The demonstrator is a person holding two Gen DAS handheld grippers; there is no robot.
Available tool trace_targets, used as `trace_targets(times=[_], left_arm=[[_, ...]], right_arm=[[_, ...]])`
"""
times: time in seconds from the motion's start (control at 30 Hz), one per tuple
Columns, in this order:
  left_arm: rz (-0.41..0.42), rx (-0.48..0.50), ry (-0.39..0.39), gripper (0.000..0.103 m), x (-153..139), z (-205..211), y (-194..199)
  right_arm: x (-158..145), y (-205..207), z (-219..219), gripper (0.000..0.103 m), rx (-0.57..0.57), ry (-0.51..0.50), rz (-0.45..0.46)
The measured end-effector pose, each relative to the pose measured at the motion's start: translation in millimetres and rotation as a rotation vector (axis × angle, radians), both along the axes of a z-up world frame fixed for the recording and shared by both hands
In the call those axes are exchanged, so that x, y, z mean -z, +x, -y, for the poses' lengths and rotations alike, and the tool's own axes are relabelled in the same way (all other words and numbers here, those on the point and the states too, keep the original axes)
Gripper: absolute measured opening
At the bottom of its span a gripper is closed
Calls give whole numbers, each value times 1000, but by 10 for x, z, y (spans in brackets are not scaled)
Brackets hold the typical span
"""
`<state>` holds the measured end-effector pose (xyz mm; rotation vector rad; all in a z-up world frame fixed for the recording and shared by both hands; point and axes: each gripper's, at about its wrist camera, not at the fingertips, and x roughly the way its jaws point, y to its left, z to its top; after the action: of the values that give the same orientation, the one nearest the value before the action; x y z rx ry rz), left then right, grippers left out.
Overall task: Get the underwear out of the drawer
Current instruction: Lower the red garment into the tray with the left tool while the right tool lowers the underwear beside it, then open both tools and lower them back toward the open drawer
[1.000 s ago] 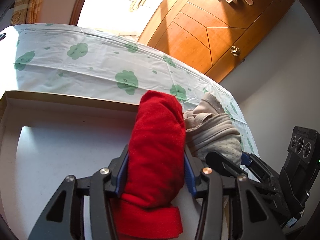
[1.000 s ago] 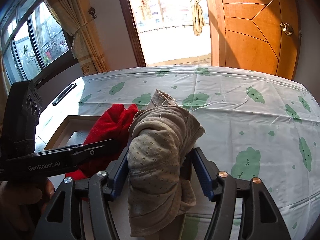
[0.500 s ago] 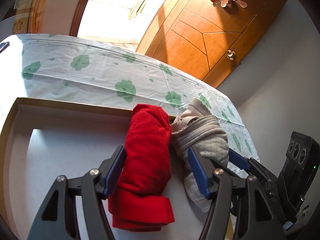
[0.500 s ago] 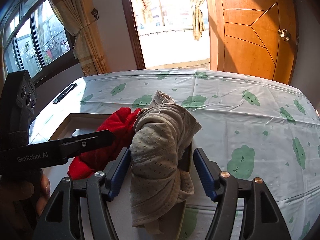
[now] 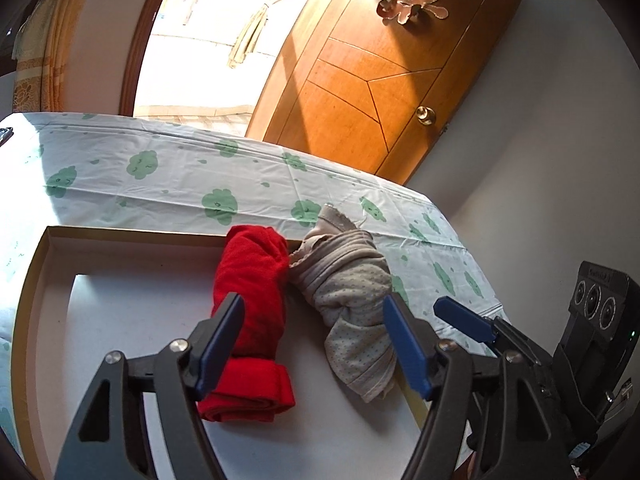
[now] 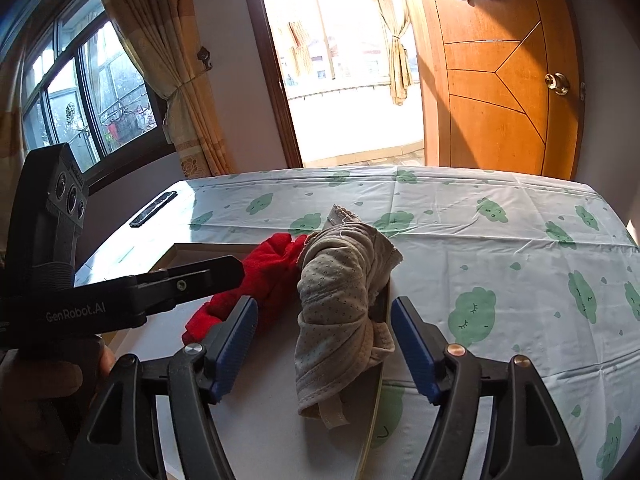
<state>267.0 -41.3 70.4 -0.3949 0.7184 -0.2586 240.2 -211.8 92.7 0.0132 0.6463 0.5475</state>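
A red rolled underwear [image 5: 252, 292] and a beige dotted one [image 5: 348, 288] lie side by side, touching, at the right end of a shallow white drawer [image 5: 132, 234] with a wooden rim. My left gripper [image 5: 314, 332] hovers just behind them, its jaws opening; the blue pads touch neither roll. In the right wrist view the beige roll [image 6: 336, 292] lies between the opening jaws of my right gripper [image 6: 324, 320], with its pads clear of the cloth. The red roll [image 6: 276, 276] sits to its left, partly behind a finger of the left gripper [image 6: 200, 276].
The drawer rests on a table under a white cloth with green clouds [image 6: 500, 260]. A black flat device [image 6: 154, 210] lies near the far left corner. A person's hand [image 6: 48, 380] holds the left gripper. Beyond the table are a wooden door [image 6: 500, 80] and an open doorway.
Both grippers widened their jaws and let go of the rolls, then drew back and up. The red and beige rolls now lie free in the drawer.
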Motion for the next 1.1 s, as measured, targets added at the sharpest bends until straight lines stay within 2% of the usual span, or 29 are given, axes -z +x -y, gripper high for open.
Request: trace_targets(times=[0.17,0.7,0.93,1.1], left_arm=[[15,20,-9,73,-54,51,-120],[61,60,-56,73,-99,16,-710],[103,75,-30,74,-99,26,-1119],[144,85,-3,76,-86,48,-1475]], right_arm=[[-61,-175,25,74,-7,27,28],[-8,-710,130,76,-50,98,30],[55,-1107,219,81,-78,141,50],[147,-1415,211,82,-101,150,71]])
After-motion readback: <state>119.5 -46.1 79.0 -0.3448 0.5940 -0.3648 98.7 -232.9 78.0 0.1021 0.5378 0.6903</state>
